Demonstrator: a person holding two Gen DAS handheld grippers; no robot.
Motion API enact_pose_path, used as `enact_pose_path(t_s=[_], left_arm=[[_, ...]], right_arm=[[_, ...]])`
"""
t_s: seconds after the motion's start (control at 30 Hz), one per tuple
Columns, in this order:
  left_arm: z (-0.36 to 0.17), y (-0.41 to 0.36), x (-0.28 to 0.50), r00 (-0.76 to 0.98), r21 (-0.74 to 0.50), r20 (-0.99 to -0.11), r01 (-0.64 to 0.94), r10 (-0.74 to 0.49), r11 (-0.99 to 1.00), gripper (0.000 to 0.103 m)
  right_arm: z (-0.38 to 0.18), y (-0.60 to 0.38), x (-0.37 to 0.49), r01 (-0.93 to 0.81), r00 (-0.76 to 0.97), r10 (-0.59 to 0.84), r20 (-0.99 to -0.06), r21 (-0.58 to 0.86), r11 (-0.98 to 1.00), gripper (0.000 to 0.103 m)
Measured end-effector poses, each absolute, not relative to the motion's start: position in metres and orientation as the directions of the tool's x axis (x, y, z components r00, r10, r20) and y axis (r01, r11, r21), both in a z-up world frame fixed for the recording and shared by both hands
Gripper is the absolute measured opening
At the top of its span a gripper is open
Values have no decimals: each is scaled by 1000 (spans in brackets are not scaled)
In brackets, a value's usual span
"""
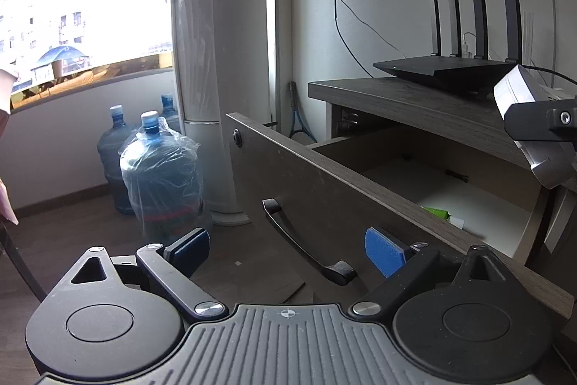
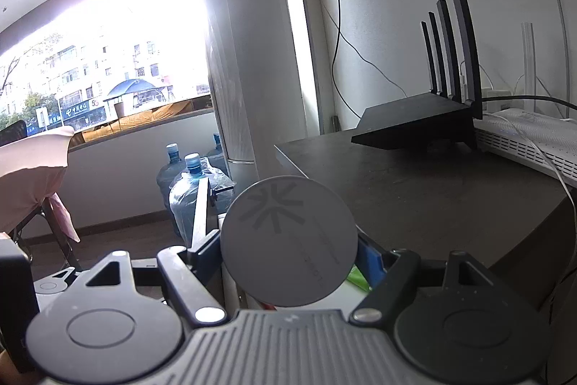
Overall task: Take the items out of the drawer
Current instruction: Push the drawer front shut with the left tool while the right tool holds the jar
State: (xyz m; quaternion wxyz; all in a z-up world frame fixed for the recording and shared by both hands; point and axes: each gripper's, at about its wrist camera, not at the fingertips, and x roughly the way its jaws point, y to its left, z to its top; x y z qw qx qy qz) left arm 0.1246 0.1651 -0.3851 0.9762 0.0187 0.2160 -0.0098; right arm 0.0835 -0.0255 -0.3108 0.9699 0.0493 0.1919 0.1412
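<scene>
R gripper [image 2: 288, 255] clamps flat grey round disc [image 2: 288, 240] above dark cabinet top [image 2: 432, 197]. L gripper [image 1: 288, 251] wide, empty, by open grey-wood drawer [image 1: 324, 175] w/ black handle [image 1: 306, 240].

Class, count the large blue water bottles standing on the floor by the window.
3: a plastic-wrapped water bottle in front, one behind left, one behind right, partly hidden.

Left wrist view looks low and close at the drawer [image 1: 414, 175]; right sits higher; both share the router [image 1: 443, 69].

dark cabinet top [image 2: 414, 197], black router [image 2: 418, 125], white device [image 2: 533, 139]
</scene>
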Motion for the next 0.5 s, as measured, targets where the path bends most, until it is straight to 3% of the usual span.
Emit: enact_pose_path(t_s=[0.5], left_arm=[[-392,131,148,913,10,-397,103,-91,995,90]], right_arm=[[-308,-38,91,-245,893,283,-350,149,958,78]])
